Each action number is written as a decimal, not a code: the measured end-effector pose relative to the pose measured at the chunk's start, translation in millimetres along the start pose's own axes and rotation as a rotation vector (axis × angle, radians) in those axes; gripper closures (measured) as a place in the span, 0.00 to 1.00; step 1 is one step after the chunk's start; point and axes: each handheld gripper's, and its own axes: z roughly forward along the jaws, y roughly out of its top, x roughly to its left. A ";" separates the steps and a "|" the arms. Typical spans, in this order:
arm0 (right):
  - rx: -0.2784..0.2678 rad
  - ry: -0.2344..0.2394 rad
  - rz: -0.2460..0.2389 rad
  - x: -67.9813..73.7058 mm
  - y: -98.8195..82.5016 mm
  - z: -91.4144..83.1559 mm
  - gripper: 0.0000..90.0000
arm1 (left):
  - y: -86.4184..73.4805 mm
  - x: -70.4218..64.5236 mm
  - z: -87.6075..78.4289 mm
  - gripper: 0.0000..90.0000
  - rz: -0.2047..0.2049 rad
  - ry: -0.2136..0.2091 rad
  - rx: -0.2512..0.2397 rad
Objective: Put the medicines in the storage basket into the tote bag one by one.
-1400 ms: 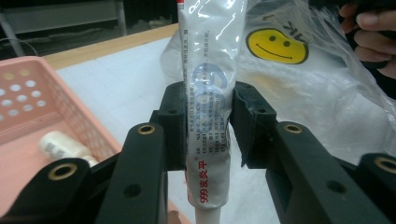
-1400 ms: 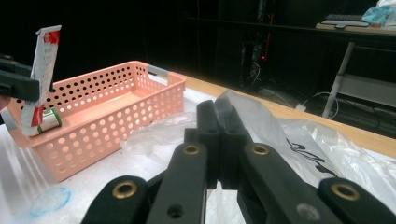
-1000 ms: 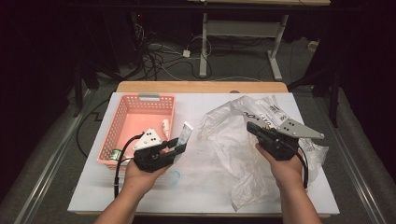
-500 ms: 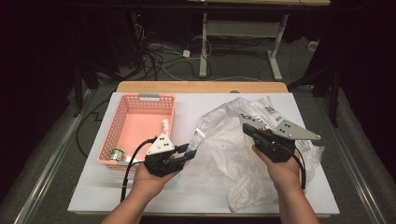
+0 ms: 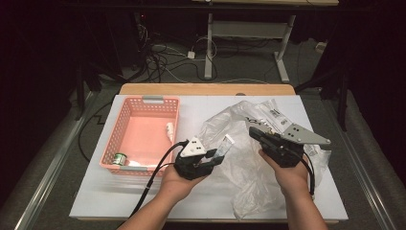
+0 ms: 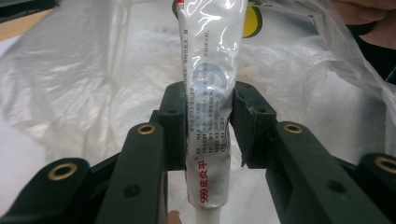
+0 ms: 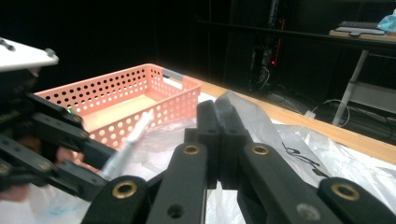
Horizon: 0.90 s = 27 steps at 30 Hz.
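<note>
Your left hand-held gripper [image 5: 218,155] is clamped on the tube [image 6: 208,100], held at the mouth of the plastic bag [image 5: 249,143], just right of the pink basket [image 5: 115,139]. Your right hand-held gripper [image 7: 219,128] is pinched tight on the bag's edge, lifting it off the tabletop [image 5: 119,201].

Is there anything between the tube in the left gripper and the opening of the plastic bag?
Nothing visible blocks it. The left gripper holds the tube pointing straight at the plastic bag, whose edge the right gripper pinches. The bag's clear film lies right behind the tube; the pink basket stands off to the side.
</note>
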 end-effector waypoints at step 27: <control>-0.018 -0.006 0.007 -7.7 0.5 -2.7 1.00 | 10.5 12.6 89.9 0.73 -0.018 0.011 0.056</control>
